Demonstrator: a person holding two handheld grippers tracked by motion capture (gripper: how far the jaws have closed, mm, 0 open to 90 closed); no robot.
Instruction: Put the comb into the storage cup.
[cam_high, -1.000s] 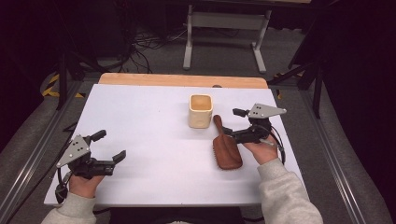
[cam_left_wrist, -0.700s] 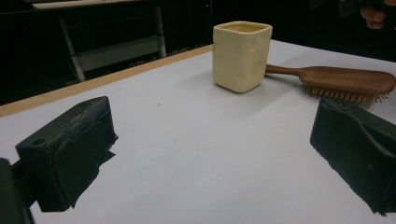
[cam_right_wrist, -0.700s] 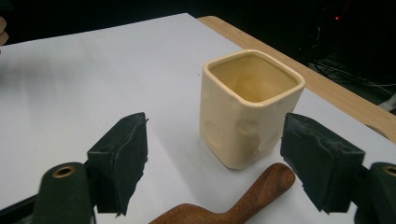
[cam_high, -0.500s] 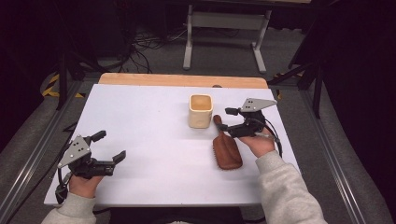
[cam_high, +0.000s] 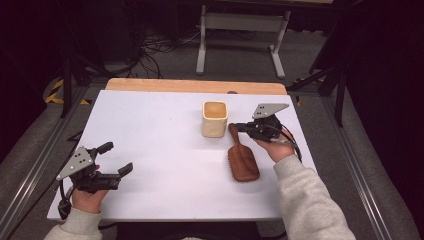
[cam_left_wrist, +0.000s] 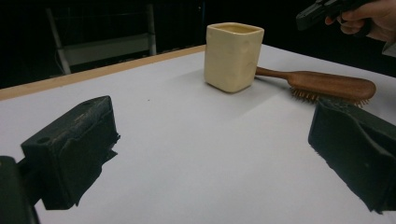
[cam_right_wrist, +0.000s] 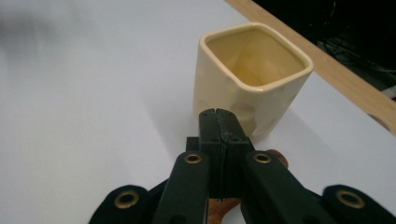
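Note:
A brown wooden hairbrush (cam_high: 243, 162) lies bristles down on the white table (cam_high: 160, 130), its handle pointing at a cream square cup (cam_high: 215, 119). My right gripper (cam_high: 240, 127) hovers over the tip of the handle, right beside the cup. In the right gripper view its jaws are pressed together with nothing between them (cam_right_wrist: 218, 116); the cup (cam_right_wrist: 252, 74) stands just ahead and the handle end (cam_right_wrist: 276, 157) peeks out beneath. My left gripper (cam_high: 116, 158) rests open near the front left of the table. The left gripper view looks across at the cup (cam_left_wrist: 233, 56) and the brush (cam_left_wrist: 327, 86).
A wooden strip (cam_high: 195, 86) runs along the table's far edge. Beyond it stand a metal frame (cam_high: 240, 30) and loose cables on the floor. Metal rails flank the table on both sides. The person's sleeves enter from the bottom.
My right gripper has shifted a little forward and left along the brush handle, closer to the cup. The left gripper, cup and brush have stayed put.

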